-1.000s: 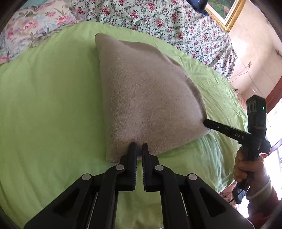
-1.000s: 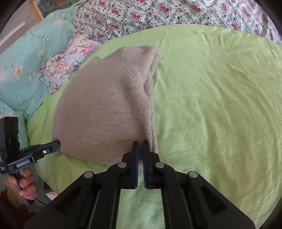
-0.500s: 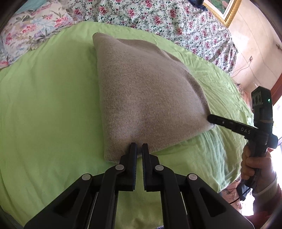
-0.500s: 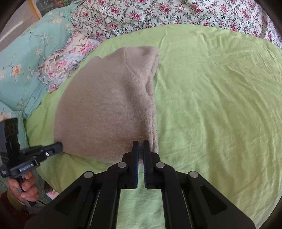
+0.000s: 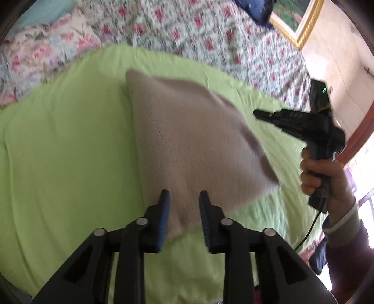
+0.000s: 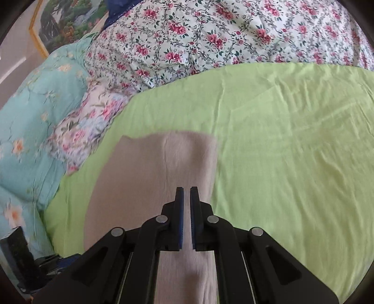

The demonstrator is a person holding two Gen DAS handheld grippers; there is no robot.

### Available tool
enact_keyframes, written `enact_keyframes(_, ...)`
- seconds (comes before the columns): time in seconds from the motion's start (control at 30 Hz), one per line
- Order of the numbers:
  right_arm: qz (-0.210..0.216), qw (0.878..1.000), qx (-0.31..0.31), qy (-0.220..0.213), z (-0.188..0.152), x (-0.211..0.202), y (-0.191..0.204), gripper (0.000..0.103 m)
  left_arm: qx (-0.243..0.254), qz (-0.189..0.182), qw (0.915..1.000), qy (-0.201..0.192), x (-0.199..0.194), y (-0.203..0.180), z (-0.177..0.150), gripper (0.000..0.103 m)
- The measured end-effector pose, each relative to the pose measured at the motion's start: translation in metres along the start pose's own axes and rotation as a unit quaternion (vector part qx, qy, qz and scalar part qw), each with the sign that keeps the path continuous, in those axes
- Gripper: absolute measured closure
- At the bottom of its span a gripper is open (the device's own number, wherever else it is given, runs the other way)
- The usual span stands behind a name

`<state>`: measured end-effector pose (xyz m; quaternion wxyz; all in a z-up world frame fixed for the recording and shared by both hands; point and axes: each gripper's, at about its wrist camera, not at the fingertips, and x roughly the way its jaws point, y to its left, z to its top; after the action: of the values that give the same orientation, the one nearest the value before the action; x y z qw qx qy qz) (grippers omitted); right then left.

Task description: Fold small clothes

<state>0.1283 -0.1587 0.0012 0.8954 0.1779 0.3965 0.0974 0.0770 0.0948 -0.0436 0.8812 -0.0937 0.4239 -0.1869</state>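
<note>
Nearest, the left gripper (image 5: 182,208) has its jaws spread, the near edge of the beige knit garment (image 5: 191,145) between them but not pinched. The garment lies folded on a lime-green sheet (image 5: 70,163) covering the bed, its far corner pointing toward the pillows. To the right, the right gripper (image 5: 259,115) hangs above the garment's right edge, held in a hand (image 5: 325,175); from its own camera the right gripper (image 6: 187,201) shows jaws nearly together with a narrow gap, nothing clearly pinched, the garment (image 6: 159,168) beneath. Farther off, the wrinkled sheet (image 6: 292,145) meets a rose-print quilt (image 6: 222,35), with a teal floral cover (image 6: 30,112) at left. Beyond stand a gold-framed painting (image 6: 60,21) and a pale wall (image 5: 339,58).
</note>
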Motion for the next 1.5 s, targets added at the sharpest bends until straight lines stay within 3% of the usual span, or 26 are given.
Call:
enact_keyframes(0.13,0.030,0.999,-0.014,0.030,0.018,0.036,0.005,0.097,-0.007,0.014,0.9998,-0.011,0.007,0.008,0.023,0.075)
enact_keyframes(0.2,-0.006,0.999,-0.018,0.049,0.016,0.058,0.001,0.097,-0.009,0.031,0.9994,-0.006,0.018,0.013,0.030,0.075)
enact_keyframes(0.3,-0.028,0.998,0.013,0.058,0.010,0.076,-0.022,0.097,-0.012,0.058,0.9980,0.020,0.039,0.019,0.032,0.061)
enact_keyframes(0.4,-0.018,0.997,0.053,0.046,0.008,0.066,-0.036,0.097,-0.021,0.053,0.9982,0.020,0.040,0.022,0.032,0.059)
enact_keyframes(0.5,-0.020,0.998,0.051,0.027,0.005,0.042,-0.030,0.097,-0.023,0.053,0.9982,0.017,0.034,0.022,0.030,0.059)
enact_keyframes(0.73,0.026,0.999,0.031,0.005,-0.019,-0.018,0.003,0.094,-0.028,0.062,0.9976,0.014,0.017,0.013,0.016,0.058)
enact_keyframes(0.77,0.030,0.999,0.026,0.008,-0.026,-0.022,0.009,0.084,-0.023,0.067,0.9974,0.014,0.014,0.009,0.011,0.053)
enact_keyframes(0.8,0.032,0.999,0.019,0.010,-0.032,-0.026,0.014,0.063,-0.018,0.074,0.9970,0.014,0.011,0.006,0.007,0.049)
enact_keyframes(0.87,0.024,1.000,0.002,0.009,-0.049,-0.038,0.025,0.042,-0.011,0.088,0.9959,0.013,0.004,0.002,-0.002,0.019)
enact_keyframes(0.93,0.016,1.000,-0.013,0.010,-0.067,-0.049,0.031,0.043,-0.010,0.099,0.9950,0.012,-0.002,0.001,-0.009,0.005)
enact_keyframes(1.03,0.002,0.999,-0.039,0.021,-0.090,-0.060,0.038,0.041,-0.004,0.109,0.9940,0.006,-0.013,0.000,-0.022,0.004)
enact_keyframes(1.23,-0.035,0.995,-0.084,0.045,-0.137,-0.081,0.039,0.022,0.023,0.151,0.9882,0.009,-0.028,0.000,-0.041,0.003)
enact_keyframes(1.37,-0.041,0.994,-0.083,0.053,-0.152,-0.093,0.033,0.016,0.043,0.178,0.9830,0.010,-0.036,-0.002,-0.050,0.002)
enact_keyframes(1.5,-0.047,0.992,-0.100,0.055,-0.153,-0.103,0.037,0.012,0.057,0.180,0.9820,0.007,-0.046,-0.008,-0.050,0.001)
